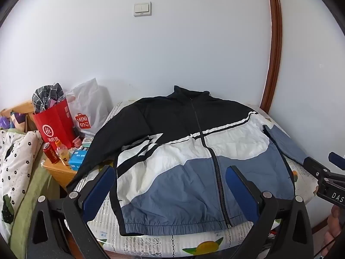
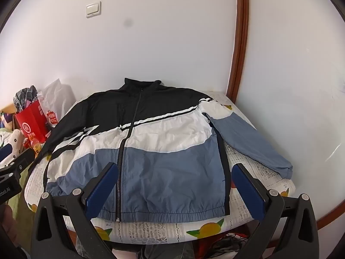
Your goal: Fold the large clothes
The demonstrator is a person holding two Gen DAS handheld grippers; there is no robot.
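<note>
Jacket [image 1: 183,168], crinkled colour-blocked nylon, flat

The wall [image 1: 172,54] behind is plain white and evenly lit, with a double light switch [image 1: 142,9] on it. At the right a brown wooden door frame [image 1: 275,43] runs down the wall. The desk [image 1: 151,242] wears a cloth printed with oranges. To the left stands a low wooden bedside cabinet [image 1: 58,170], and beside it a bed with green sheet and a flowered quilt [image 1: 15,151]
</note>
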